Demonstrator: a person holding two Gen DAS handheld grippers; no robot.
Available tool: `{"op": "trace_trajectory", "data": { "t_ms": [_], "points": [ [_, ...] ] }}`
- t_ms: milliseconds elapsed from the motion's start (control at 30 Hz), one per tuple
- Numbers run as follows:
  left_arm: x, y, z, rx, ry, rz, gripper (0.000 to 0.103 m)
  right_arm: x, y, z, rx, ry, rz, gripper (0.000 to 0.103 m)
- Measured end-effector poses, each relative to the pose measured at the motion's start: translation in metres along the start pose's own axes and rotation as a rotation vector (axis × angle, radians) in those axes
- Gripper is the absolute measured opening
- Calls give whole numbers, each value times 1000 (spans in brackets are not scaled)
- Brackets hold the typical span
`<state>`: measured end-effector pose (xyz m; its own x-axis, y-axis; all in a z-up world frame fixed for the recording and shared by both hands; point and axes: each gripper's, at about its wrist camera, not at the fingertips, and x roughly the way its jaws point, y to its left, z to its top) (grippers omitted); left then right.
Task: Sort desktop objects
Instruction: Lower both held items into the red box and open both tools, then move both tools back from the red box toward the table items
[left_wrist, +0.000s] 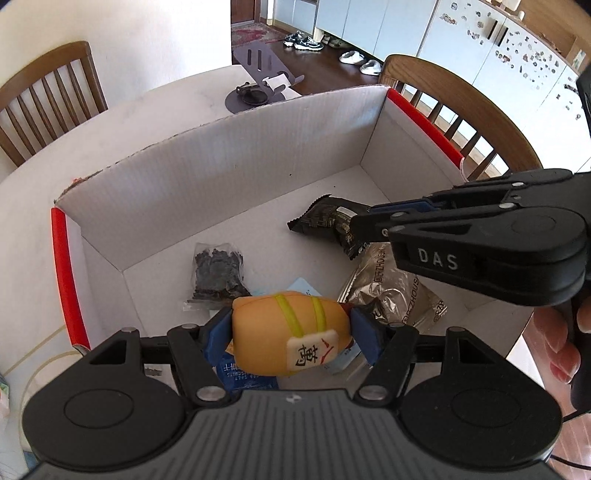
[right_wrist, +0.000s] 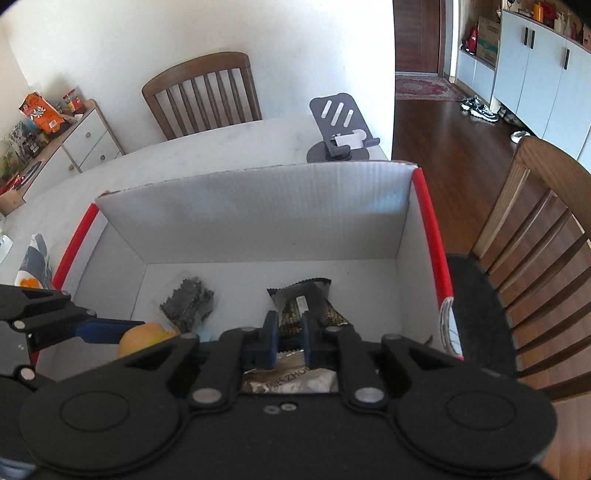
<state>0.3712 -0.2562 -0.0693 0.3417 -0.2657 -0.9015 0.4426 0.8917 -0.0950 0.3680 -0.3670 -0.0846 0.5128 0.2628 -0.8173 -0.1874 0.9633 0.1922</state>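
My left gripper (left_wrist: 291, 328) is shut on an orange bun-shaped soft toy (left_wrist: 266, 332) with two yellow-green stripes and a white label, low over the near end of a white cardboard box (left_wrist: 236, 155) with red edges. In the right wrist view the toy (right_wrist: 142, 338) shows beside a left finger (right_wrist: 103, 328). My right gripper (right_wrist: 290, 339) stands narrowly open inside the box, over the near end of a dark snack packet (right_wrist: 299, 295) lying on the box floor. From the left wrist view, the right gripper (left_wrist: 356, 225) reaches in from the right onto that packet (left_wrist: 325, 218).
The box also holds a silver foil packet (left_wrist: 391, 291), a clear bag of dark bits (left_wrist: 218, 269) and a blue packet (left_wrist: 243, 376) under the toy. A grey phone stand (right_wrist: 340, 125) sits on the white table (right_wrist: 221, 147) behind the box. Wooden chairs (right_wrist: 207, 96) surround it.
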Motion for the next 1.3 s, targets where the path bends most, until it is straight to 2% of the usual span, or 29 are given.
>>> {"op": "trace_trajectory", "data": {
  "t_ms": [400,1000,1300],
  "points": [
    [-6,8,-6,-49,-4,-7,76,-5,-7,-1,34,-11,20,26],
    [-50,-2,-29,-51,-119,5,76,-39,10,-9,-21,-66,54,29],
    [-72,-5,-44,-80,-170,-23,76,-59,20,-22,-21,-70,85,30]
  ]
}}
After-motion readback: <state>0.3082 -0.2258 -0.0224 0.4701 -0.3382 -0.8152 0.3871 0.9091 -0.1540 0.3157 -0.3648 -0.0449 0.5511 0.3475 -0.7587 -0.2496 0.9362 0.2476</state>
